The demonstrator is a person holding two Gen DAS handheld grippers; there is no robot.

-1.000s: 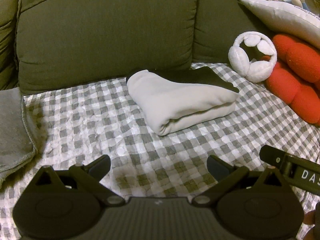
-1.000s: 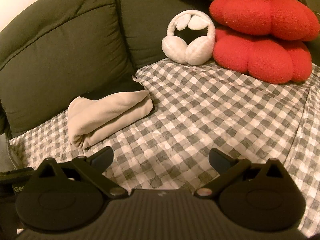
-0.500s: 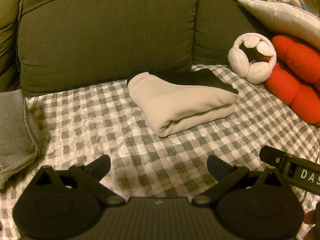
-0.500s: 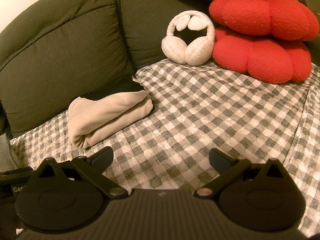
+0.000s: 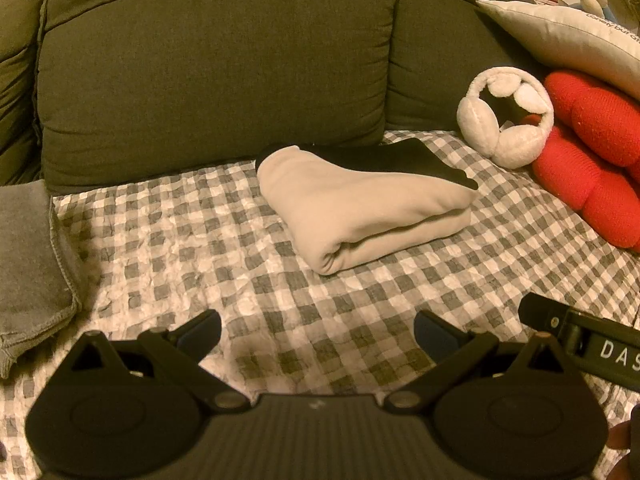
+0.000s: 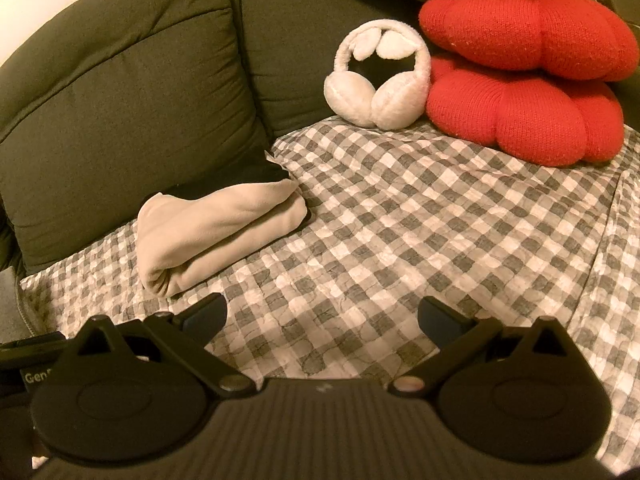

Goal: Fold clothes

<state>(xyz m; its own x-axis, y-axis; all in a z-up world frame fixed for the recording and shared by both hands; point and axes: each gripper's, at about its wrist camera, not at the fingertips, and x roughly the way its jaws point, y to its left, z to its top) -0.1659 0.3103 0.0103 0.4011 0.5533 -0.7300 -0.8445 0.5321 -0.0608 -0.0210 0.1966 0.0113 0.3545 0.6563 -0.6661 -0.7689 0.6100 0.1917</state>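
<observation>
A folded beige garment [image 5: 360, 212] lies on the checked sofa cover [image 5: 180, 248], with a black piece of cloth [image 5: 400, 158] under its far side. It also shows in the right wrist view [image 6: 216, 236], left of centre. My left gripper [image 5: 318, 330] is open and empty, held back from the garment over the cover. My right gripper [image 6: 322, 318] is open and empty, to the right of the garment. A grey folded cloth [image 5: 28, 264] lies at the left edge.
Dark green sofa back cushions [image 5: 216, 68] rise behind the garment. White fluffy earmuffs [image 5: 506, 120] and red cushions [image 6: 524, 108] sit at the right, with a white pillow [image 5: 560, 40] above. The other gripper's body [image 5: 588, 344] shows at the lower right.
Both grippers have drifted back very slightly; the garment sits a little lower in the left wrist view. Nothing was grasped or released.
</observation>
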